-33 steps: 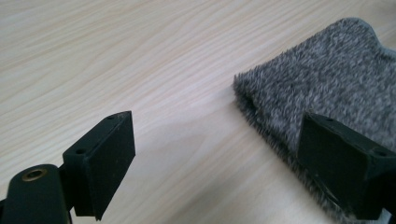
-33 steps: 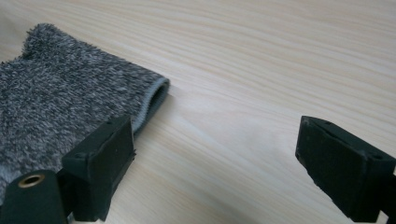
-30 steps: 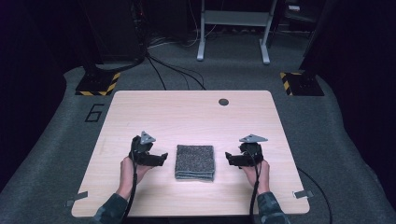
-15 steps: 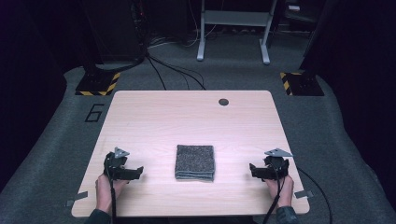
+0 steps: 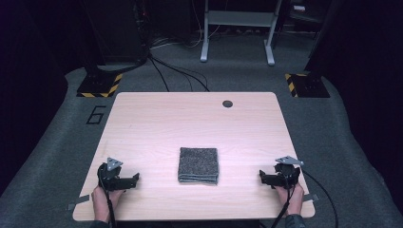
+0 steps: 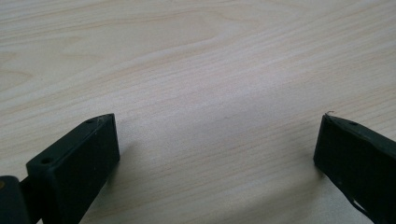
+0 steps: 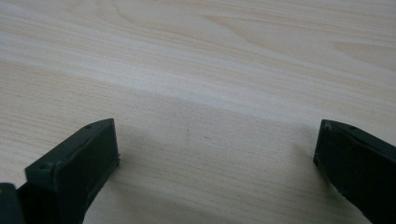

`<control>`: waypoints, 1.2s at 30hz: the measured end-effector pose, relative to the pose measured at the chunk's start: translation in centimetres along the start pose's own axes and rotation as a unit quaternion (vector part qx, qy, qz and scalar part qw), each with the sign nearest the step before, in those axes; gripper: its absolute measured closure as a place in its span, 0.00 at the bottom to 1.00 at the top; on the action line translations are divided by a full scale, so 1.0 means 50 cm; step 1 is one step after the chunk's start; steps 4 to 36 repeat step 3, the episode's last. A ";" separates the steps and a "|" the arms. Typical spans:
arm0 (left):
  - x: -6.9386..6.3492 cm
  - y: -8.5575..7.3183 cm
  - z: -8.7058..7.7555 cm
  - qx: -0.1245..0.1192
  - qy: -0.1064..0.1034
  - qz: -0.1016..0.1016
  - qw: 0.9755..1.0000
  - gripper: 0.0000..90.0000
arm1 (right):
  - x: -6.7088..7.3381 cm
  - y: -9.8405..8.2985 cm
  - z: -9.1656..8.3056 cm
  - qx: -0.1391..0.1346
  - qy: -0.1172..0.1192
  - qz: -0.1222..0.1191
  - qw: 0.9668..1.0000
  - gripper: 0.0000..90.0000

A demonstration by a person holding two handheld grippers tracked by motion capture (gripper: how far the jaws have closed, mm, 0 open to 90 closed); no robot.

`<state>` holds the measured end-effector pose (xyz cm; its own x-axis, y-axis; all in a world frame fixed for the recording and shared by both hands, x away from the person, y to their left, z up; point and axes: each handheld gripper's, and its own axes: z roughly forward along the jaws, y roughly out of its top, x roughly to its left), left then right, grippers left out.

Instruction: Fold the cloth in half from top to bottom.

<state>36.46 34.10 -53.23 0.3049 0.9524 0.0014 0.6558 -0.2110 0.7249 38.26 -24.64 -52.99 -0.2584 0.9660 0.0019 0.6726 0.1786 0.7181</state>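
Left gripper (image 5: 133, 179) lower left, right gripper (image 5: 263, 176) lower right: both wide open, empty. Folded cloth (image 5: 198, 165) centre frame, well apart. Likely resting; approach cloth edges low, level.

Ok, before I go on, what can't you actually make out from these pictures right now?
- Folded grey cloth, high view: too small to count its layers or see what lies beneath.
- Dark round spot near the table's far edge, high view: too small to tell hole from cap.
- Person, high view: cut off above the wrists by the bottom edge.
- Left hand-held gripper and right hand-held gripper, own views: jaw bases cut off below.
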 end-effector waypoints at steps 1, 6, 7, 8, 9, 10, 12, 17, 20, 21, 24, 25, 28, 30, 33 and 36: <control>0.000 0.000 0.000 0.000 0.000 0.000 1.000 0.00 | 0.001 0.000 0.000 0.000 -0.001 0.002 1.000 0.00; 0.000 0.000 0.000 0.000 0.000 0.000 1.000 0.00 | 0.002 0.000 0.000 0.001 -0.004 0.004 1.000 0.00; 0.000 0.000 0.000 0.000 0.000 0.000 1.000 0.00 | 0.002 0.000 0.000 0.001 -0.004 0.004 1.000 0.00; 0.000 0.000 0.000 0.000 0.000 0.000 1.000 0.00 | 0.002 0.000 0.000 0.001 -0.004 0.004 1.000 0.00; 0.000 0.000 0.000 0.000 0.000 0.000 1.000 0.00 | 0.002 0.000 0.000 0.001 -0.004 0.004 1.000 0.00; 0.000 0.000 0.000 0.000 0.000 0.000 1.000 0.00 | 0.002 0.000 0.000 0.001 -0.004 0.004 1.000 0.00; 0.000 0.000 0.000 0.000 0.000 0.000 1.000 0.00 | 0.002 0.000 0.000 0.001 -0.004 0.004 1.000 0.00; 0.000 0.000 0.000 0.000 0.000 0.000 1.000 0.00 | 0.002 0.000 0.000 0.001 -0.004 0.004 1.000 0.00; 0.000 0.000 0.000 0.000 0.000 0.000 1.000 0.00 | 0.002 0.000 0.000 0.001 -0.004 0.004 1.000 0.00; 0.000 0.000 0.000 0.000 0.000 0.000 1.000 0.00 | 0.002 0.000 0.000 0.001 -0.004 0.004 1.000 0.00; 0.000 0.000 0.000 0.000 0.000 0.000 1.000 0.00 | 0.002 0.000 0.000 0.001 -0.004 0.004 1.000 0.00; 0.000 0.000 0.000 0.000 0.000 0.000 1.000 0.00 | 0.002 0.000 0.000 0.001 -0.004 0.004 1.000 0.00; 0.000 0.000 0.000 0.000 0.000 0.000 1.000 0.00 | 0.002 0.000 0.000 0.001 -0.004 0.004 1.000 0.00; 0.000 0.000 0.000 0.000 0.000 0.000 1.000 0.00 | 0.002 0.000 0.000 0.001 -0.004 0.004 1.000 0.00; 0.000 0.000 0.000 0.000 0.000 0.000 1.000 0.00 | 0.002 0.000 0.000 0.001 -0.004 0.004 1.000 0.00; 0.000 0.000 0.000 0.000 0.000 0.000 1.000 0.00 | 0.002 0.000 0.000 0.001 -0.004 0.004 1.000 0.00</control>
